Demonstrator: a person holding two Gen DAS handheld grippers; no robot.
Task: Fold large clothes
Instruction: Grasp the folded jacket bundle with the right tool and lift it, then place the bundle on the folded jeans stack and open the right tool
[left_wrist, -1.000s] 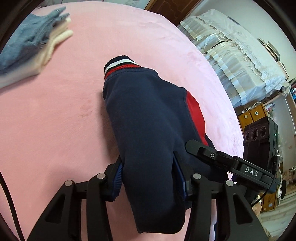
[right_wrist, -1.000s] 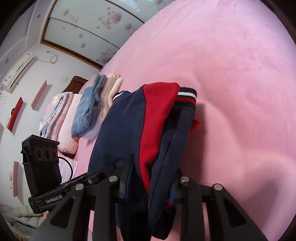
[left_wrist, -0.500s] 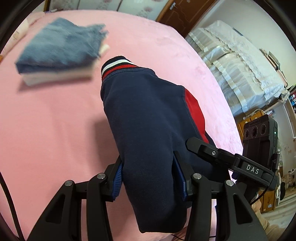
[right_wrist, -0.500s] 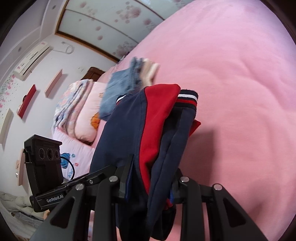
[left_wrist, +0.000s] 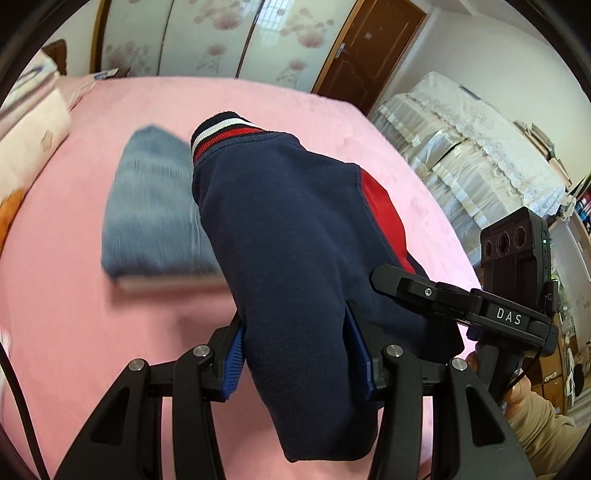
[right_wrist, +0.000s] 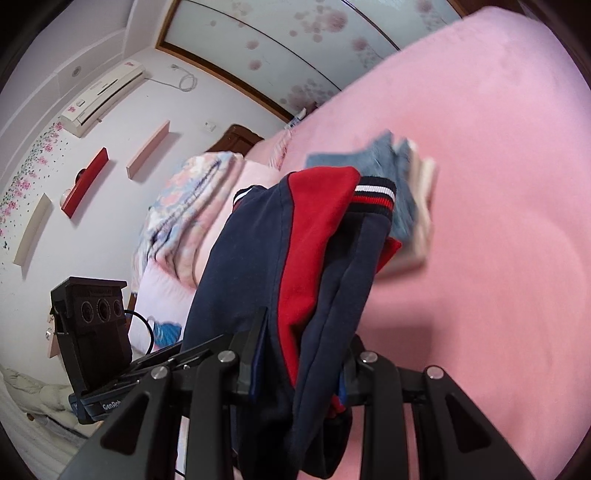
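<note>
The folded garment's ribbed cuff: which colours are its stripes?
The cuff has navy, white and red stripes, clearest in the right wrist view.

Open pink bed (left_wrist: 74, 332) surface left and near side, folded blue-and-cream clothes stack (left_wrist: 151, 214) blocking the middle ahead, pillows (left_wrist: 26, 122) along the far left edge, covered furniture (left_wrist: 480, 147) beyond the bed's right side

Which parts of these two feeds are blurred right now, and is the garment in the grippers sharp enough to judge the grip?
Left wrist view: the folded jeans stack is smeared by motion blur, while the navy garment and left gripper are crisp. Right wrist view: the same stack is streaked, but the garment in the right gripper is sharp. Both show fisheye bending and dark corners.
</note>
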